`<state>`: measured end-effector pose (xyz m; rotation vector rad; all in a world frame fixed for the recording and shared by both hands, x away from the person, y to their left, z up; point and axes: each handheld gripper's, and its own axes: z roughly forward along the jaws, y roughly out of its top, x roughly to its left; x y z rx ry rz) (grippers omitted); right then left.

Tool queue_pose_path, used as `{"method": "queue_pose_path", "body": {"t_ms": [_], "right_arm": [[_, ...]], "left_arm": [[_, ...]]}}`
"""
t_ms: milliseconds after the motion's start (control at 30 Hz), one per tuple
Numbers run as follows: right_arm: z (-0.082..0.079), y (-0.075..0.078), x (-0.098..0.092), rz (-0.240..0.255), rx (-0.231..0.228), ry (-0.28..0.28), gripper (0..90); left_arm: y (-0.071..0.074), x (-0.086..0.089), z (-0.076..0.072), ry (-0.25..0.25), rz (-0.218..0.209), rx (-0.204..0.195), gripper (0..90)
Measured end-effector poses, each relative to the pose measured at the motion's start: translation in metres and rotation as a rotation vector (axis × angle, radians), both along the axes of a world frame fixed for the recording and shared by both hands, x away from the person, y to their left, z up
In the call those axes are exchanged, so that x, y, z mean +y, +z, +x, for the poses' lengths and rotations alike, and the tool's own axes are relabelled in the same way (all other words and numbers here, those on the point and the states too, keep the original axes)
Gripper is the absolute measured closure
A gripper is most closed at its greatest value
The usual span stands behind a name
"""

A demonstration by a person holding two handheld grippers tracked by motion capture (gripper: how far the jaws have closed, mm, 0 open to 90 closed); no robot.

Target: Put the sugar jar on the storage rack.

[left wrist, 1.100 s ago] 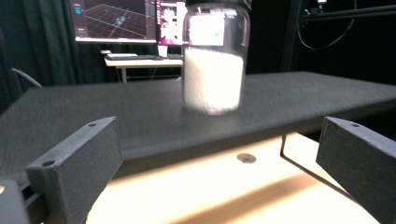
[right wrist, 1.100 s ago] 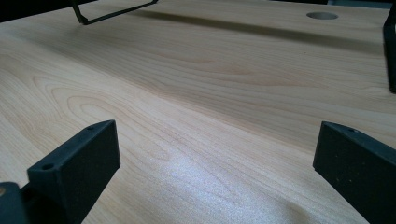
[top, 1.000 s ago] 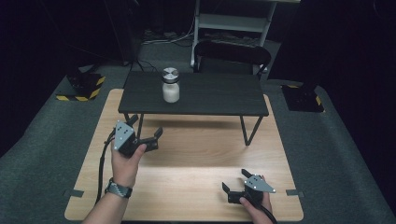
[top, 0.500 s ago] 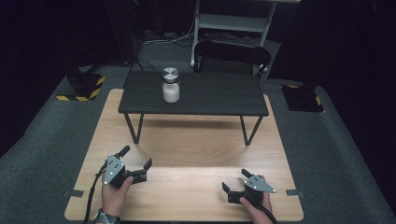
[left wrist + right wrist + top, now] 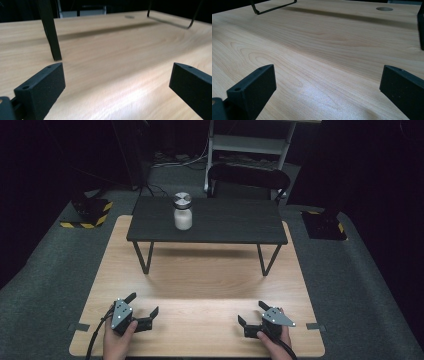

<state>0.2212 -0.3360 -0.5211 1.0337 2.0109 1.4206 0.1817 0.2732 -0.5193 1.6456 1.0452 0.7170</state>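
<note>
1. Here, in the high view, the left gripper point(image 5: 141, 310) and right gripper point(image 5: 253, 317) rested wide open and empty on the wooden board point(image 5: 200, 280); the jar point(image 5: 182, 212) stood well beyond them on the black table point(image 5: 230, 222).
2. In the left gripper view, the jaws gaped with nothing between them; a table leg point(image 5: 50, 32) rose just ahead.
3. In the right gripper view, the spread jaws held nothing over bare wood.

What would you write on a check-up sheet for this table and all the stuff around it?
Surface: light wooden tabletop, bare near the person.
Job's things: jar with a metal lid, upright on the small black table, untouched.
Clutter: nothing seen.
Grippers: left gripper and right gripper low at the near edge, jaws wide open, holding nothing.
Cables: one trails from the left gripper; more lie on the floor at the back.
Surroundings: grey carpet, black chair, dark room.
</note>
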Motion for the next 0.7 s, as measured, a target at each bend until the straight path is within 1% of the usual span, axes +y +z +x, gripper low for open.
{"method": "queue_pose_path", "body": {"t_ms": [33,133,167,267,333,367,400,533,600,700], "right_arm": [[0.0000,0.0000,0.0000,0.000,0.000,0.000,0.3],[0.0000,0.0004,0.0006,-0.006,-0.001,0.002,0.3],[0.0000,0.0005,0.0007,-0.008,-0.002,0.003,0.3],[0.0000,0.0011,0.0019,-0.014,-0.001,0.002,0.3],[-0.0001,0.0015,0.0025,-0.016,0.000,-0.001,0.3],[-0.0001,0.0017,0.0028,-0.018,0.001,-0.003,0.3],[-0.0003,0.0023,0.0038,-0.022,0.003,-0.008,0.3],[-0.0002,0.0029,0.0049,-0.024,0.007,-0.014,0.3],[0.0002,0.0032,0.0053,-0.025,0.009,-0.015,0.3],[0.0006,0.0034,0.0054,-0.025,0.010,-0.015,0.3]], "left_arm": [[0.0000,0.0000,0.0000,0.000,0.000,0.000,0.5],[0.0006,0.0007,0.0008,-0.001,0.003,0.039,0.5],[0.0007,0.0016,0.0014,-0.010,0.005,0.048,0.6],[0.0007,0.0019,0.0026,-0.018,0.021,0.064,0.6],[0.0001,0.0025,0.0034,-0.019,0.018,0.071,0.6],[0.0008,0.0042,0.0056,-0.024,0.014,0.085,0.6],[-0.0005,0.0063,0.0062,-0.029,0.004,0.079,0.7],[0.0003,0.0080,0.0081,-0.044,0.007,0.084,0.7],[0.0009,0.0083,0.0092,-0.041,0.001,0.093,0.7],[0.0005,0.0088,0.0087,-0.041,-0.001,0.091,0.7]]}}
